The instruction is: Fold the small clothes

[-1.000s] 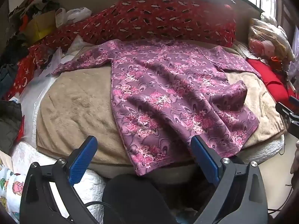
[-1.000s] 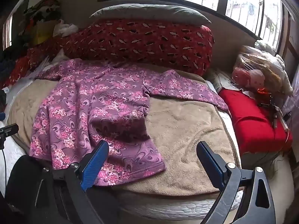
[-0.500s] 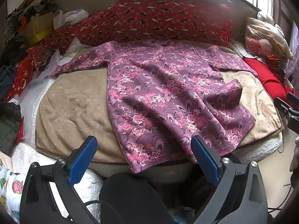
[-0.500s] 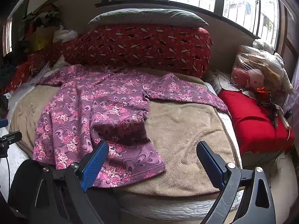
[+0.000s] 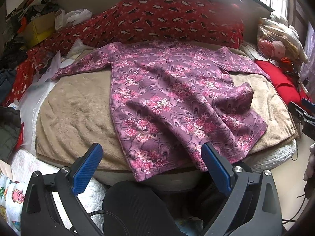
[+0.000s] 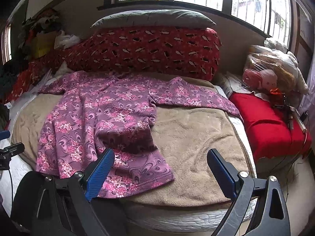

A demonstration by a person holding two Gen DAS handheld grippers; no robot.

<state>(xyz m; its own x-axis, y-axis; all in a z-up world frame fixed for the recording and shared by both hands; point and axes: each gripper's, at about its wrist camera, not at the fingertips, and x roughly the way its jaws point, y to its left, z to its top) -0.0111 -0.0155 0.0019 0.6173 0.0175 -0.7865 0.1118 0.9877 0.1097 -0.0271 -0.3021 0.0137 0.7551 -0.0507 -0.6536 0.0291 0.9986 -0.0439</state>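
Note:
A purple floral long-sleeved top [image 5: 169, 98] lies spread on a tan blanket [image 5: 74, 106] on the bed, sleeves out to both sides, with a raised fold near its right hem. It also shows in the right wrist view [image 6: 102, 118]. My left gripper [image 5: 151, 165] is open and empty, just short of the top's near hem. My right gripper [image 6: 159, 169] is open and empty, its left finger [image 6: 100, 175] over the top's near right corner. The tan blanket [image 6: 196, 149] fills the space between its fingers.
A long red patterned bolster [image 5: 157, 19] and a grey pillow [image 6: 153, 18] lie at the back. A red cushion [image 6: 267, 122] and bagged soft toys [image 6: 275, 68] are on the right. Piled clothes and a yellow box [image 5: 39, 29] are on the left.
Both grippers have moved a little closer to the bed and the top's near hem. Both stay open and empty; the top has not moved.

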